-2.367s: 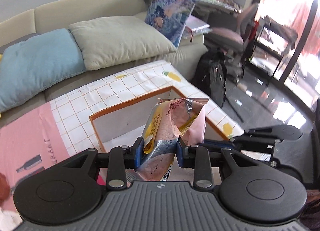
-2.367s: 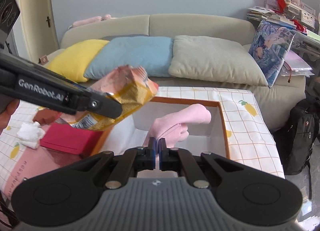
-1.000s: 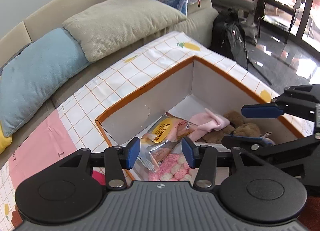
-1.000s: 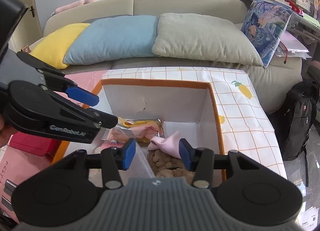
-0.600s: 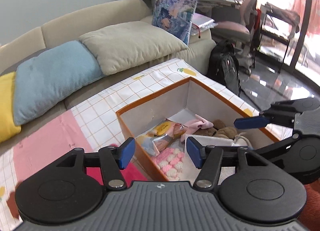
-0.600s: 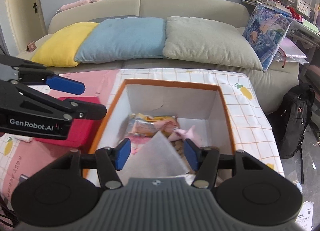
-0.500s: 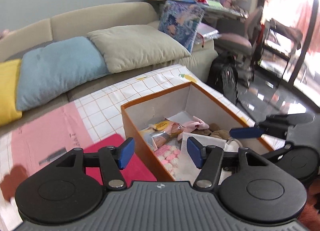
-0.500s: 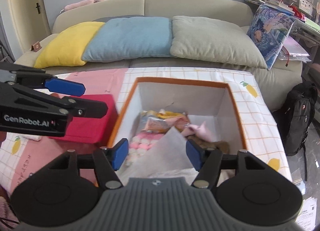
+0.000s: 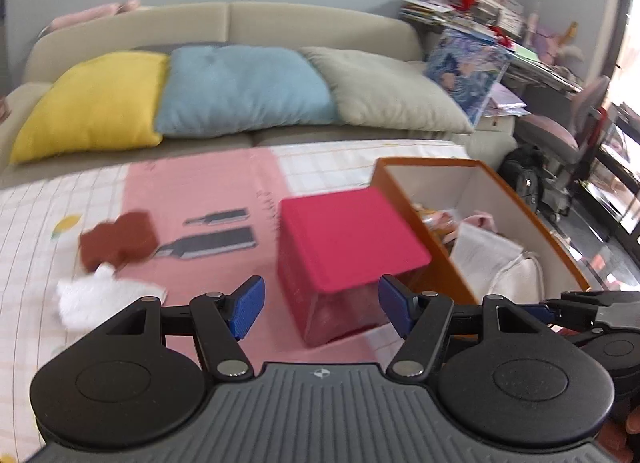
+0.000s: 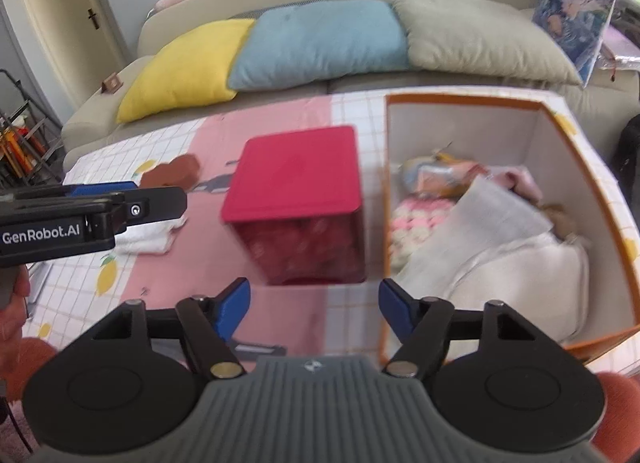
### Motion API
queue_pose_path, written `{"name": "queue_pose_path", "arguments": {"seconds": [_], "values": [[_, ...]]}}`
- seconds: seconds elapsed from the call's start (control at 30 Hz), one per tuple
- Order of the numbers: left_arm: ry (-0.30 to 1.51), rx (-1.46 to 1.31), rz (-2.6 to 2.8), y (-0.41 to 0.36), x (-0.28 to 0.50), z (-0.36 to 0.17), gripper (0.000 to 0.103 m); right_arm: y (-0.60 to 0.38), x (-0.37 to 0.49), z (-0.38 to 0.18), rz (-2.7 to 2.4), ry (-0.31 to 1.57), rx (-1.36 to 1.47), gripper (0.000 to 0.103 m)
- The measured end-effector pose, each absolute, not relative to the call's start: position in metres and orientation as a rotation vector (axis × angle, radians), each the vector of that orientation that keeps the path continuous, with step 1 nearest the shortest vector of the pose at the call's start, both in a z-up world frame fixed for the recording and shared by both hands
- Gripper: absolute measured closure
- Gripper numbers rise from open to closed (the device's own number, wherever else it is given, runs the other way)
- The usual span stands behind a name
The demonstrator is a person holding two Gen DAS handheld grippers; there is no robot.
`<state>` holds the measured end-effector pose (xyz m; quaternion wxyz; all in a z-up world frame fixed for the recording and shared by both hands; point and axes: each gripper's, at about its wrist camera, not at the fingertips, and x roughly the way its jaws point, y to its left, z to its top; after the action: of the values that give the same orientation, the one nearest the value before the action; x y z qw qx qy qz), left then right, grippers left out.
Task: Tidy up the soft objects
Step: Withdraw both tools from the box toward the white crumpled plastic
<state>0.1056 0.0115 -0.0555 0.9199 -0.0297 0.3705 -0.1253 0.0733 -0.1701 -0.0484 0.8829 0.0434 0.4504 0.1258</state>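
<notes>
An orange-rimmed storage box (image 10: 576,139) stands on the table's right side and also shows in the left wrist view (image 9: 452,263). Inside lie a snack bag (image 10: 440,177), a pink sock (image 10: 520,179), a pink-and-white knit piece (image 10: 416,219) and white cloth (image 10: 508,247). A brown soft piece (image 9: 118,243) and a white cloth (image 9: 92,295) lie on the table at the left. My left gripper (image 9: 320,309) is open and empty, above the table near a red box (image 9: 344,239). My right gripper (image 10: 314,309) is open and empty, in front of the red box (image 10: 296,183).
A sofa with yellow (image 9: 92,111), blue (image 9: 244,89) and beige (image 9: 384,91) cushions runs behind the table. The table has a pink and checked cloth (image 9: 200,183). A black backpack (image 9: 524,175) and a chair stand at the right.
Both grippers let go of the snack bag and pink sock into the orange box, opened, then drew back and swung left, so the red box and the loose items at the left came into view.
</notes>
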Motion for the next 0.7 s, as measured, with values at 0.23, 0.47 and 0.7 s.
{"name": "queue_pose_path", "arguments": {"seconds": [0.23, 0.47, 0.7], "values": [[0.848, -0.178, -0.155, 0.062, 0.085, -0.088, 0.026, -0.125, 0.06, -0.067, 0.358, 1.021, 0.015, 0.03], [0.847, -0.234, -0.082, 0.097, 0.079, -0.098, 0.026, -0.085, 0.066, -0.071, 0.454, 0.987, -0.087, 0.031], [0.821, -0.305, -0.007, 0.127, 0.082, -0.102, 0.026, -0.045, 0.087, -0.065, 0.53, 0.929, -0.154, 0.032]]}}
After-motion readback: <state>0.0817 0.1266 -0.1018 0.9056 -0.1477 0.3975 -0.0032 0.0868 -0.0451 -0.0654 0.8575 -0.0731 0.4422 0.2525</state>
